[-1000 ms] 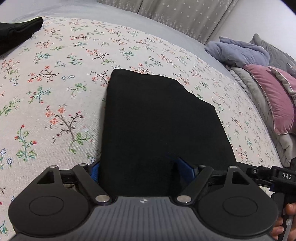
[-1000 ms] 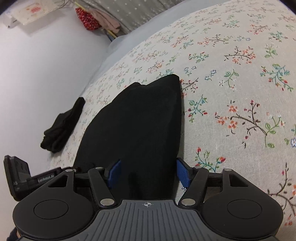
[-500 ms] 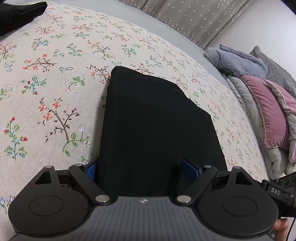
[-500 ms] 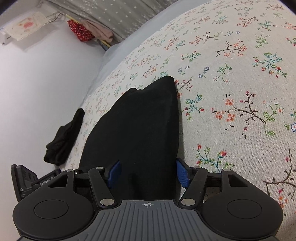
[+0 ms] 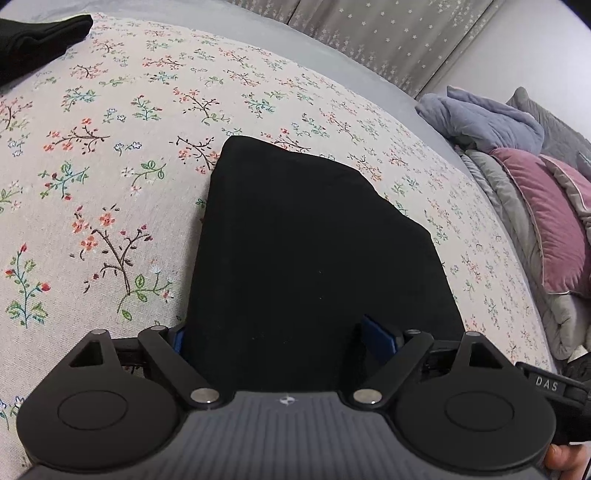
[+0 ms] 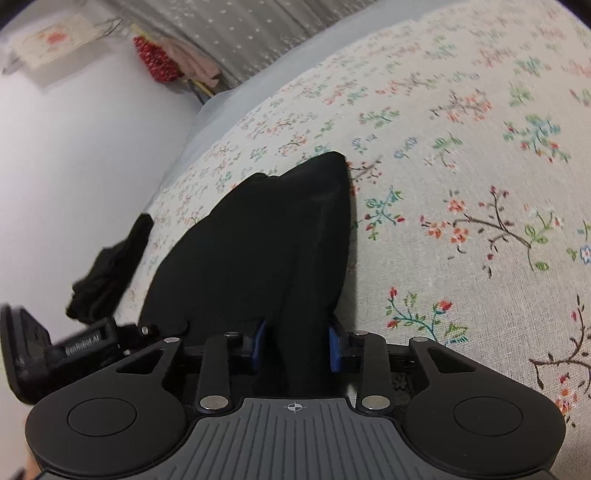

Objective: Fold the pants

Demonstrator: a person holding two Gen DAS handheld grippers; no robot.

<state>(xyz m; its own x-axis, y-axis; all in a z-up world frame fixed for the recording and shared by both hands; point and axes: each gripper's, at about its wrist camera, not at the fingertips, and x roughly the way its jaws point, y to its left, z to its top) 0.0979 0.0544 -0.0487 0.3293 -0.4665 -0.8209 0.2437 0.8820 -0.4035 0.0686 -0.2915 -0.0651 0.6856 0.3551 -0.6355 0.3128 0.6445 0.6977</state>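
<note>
Black pants (image 5: 314,240), folded into a thick rectangle, lie on the flowered bedsheet (image 5: 110,184). My left gripper (image 5: 277,336) is at their near edge with its jaws wide; the cloth runs between the blue pads (image 5: 376,332) without being squeezed. In the right wrist view the same pants (image 6: 266,240) taper away from me. My right gripper (image 6: 296,345) is at their near right corner, and its jaws are closing. A ridge of black cloth fills the gap between both blue pads (image 6: 334,347).
A second black garment (image 5: 33,33) lies bunched near the bed's far left edge, also seen as a dark heap (image 6: 110,266) by the white wall (image 6: 74,147). Pink and grey pillows (image 5: 546,221) and a blue-grey blanket (image 5: 480,122) are piled at the right.
The right gripper's jaws have narrowed onto the pants' corner, bunching the cloth between the pads. The left gripper has kept its place and its wide jaws.
</note>
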